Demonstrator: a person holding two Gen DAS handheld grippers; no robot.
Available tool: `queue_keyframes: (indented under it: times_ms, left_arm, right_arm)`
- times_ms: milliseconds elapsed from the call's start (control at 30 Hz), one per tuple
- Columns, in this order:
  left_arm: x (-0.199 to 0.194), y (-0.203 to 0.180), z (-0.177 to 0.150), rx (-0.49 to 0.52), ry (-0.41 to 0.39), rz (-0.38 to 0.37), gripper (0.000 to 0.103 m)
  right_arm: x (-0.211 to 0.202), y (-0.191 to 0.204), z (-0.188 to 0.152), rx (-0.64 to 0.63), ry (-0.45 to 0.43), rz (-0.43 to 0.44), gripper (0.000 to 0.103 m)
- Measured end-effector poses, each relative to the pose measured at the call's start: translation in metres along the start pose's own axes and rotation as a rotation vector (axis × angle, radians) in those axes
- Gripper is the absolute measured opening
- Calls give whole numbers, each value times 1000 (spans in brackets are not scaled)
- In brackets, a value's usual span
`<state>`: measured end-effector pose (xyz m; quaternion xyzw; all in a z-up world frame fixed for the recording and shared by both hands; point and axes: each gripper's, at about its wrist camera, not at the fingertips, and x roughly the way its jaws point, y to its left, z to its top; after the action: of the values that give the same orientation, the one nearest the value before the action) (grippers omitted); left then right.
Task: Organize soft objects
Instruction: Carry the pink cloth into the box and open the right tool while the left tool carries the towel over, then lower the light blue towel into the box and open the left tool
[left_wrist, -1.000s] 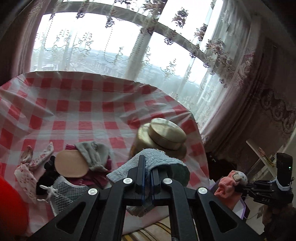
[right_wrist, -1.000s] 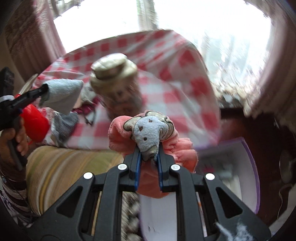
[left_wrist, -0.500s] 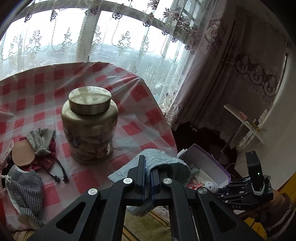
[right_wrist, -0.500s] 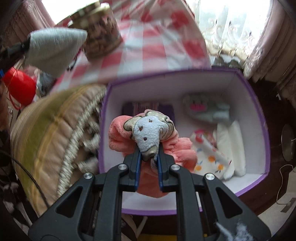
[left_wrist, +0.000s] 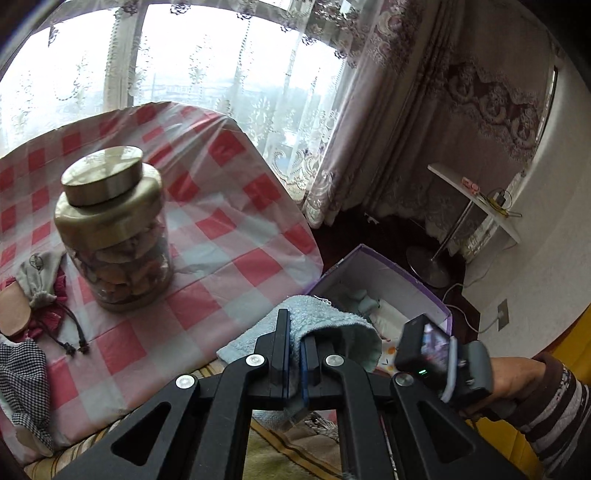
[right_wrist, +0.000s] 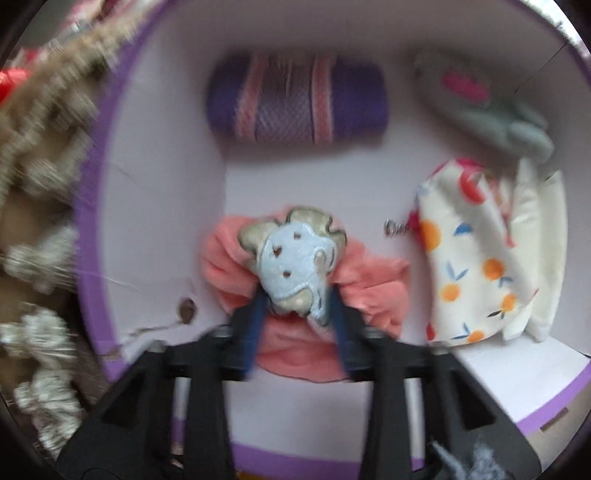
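While several soft things already lie in the purple-rimmed box (right_wrist: 96, 155), the sorting looks roughly half done. The right tool (right_wrist: 295, 325) reaches down into that box with its jaws parted around the pink plush towel (right_wrist: 369, 291), whose blue-and-beige patch sits between them; the frame is blurred, so whether the jaws still touch the cloth cannot be told for sure. Ahead of that tool lies a purple striped roll (right_wrist: 295, 99), ahead and to its right a grey plush toy (right_wrist: 509, 122), and just to its right a fruit-print pouch (right_wrist: 469, 266) over a white folded cloth (right_wrist: 543, 258).

The left tool (left_wrist: 295, 354) is clamped on a light blue towel (left_wrist: 321, 317), held above the edge of the checked surface (left_wrist: 229, 236), with the box ahead and to its right. Left of that tool, small drawstring pouches (left_wrist: 40, 273) and a checked cloth bag (left_wrist: 22, 373) wait beside a lidded jar (left_wrist: 110, 229), so those appear to be what is left.
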<state>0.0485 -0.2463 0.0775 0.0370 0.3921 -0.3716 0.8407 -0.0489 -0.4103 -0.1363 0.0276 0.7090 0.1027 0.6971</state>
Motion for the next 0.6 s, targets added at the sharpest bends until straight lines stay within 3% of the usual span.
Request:
queue_keyframes:
  times_ms: [33,167,333,500,567,600]
  left_arm:
    - [3,-3,0,8,9,-2,4]
    - [19,-20,-2,73,53,-18,4]
    - [47,-48,-6,225,135,-78,4]
    - [61,-87,-4,439,133,-173,8]
    - [76,-96,-9,525,189,-154,15]
    - [89,-96,-16,551,259,-118,15]
  right_arm:
    - [0,1,-3,-10,-6,-8,63]
    - [-25,-7,-16,32,-105,8,75]
    - [-69,-22,-41,86,-235,-66,80]
    - [-96,-34,-63,128,-305,-102,80]
    - [-103,-36,-56,139,-314,-101,80]
    - [-103,-38,-52,142,-316,-101,80]
